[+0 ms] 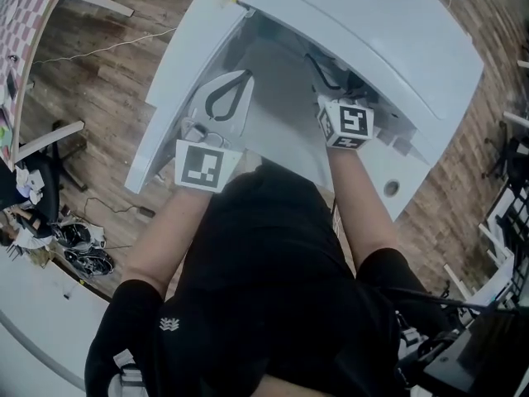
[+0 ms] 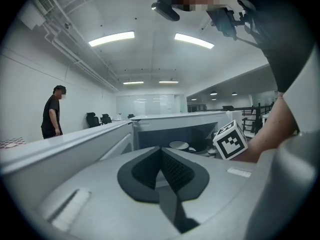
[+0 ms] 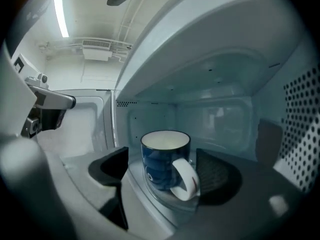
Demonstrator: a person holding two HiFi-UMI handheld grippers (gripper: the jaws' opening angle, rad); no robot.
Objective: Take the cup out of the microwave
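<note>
Cup [image 3: 161,156], dark blue outside and white inside, stands on the glass turntable [image 3: 167,206] within the white microwave [image 1: 397,48], near the turntable's middle. The microwave's door [image 1: 178,77] is swung wide open to the left. Around the appliance lies a wood-plank floor [image 1: 107,81], and a white bench [image 1: 33,321] with cables and clutter along its edge sits at the lower left of the head view. The room is a large, bright office with long ceiling light strips [image 2: 111,38], dark chairs [image 2: 92,120] and a person [image 2: 51,115] standing far off by the left wall.

The cup is upright, its long axis vertical and its mouth facing up. Its white handle [image 3: 186,180] points out toward the cavity's opening, turned a little to the right, the side of the perforated wall [image 3: 300,129].

The right tool [image 3: 165,166] reaches into the cavity with its jaws spread wide. The cup sits between them, with a clear gap on each side, so neither pad presses on it. The left tool [image 2: 161,156] is outside the cavity, over the inner face of the open door. Its jaws are brought together at the tips with nothing between them.
</note>
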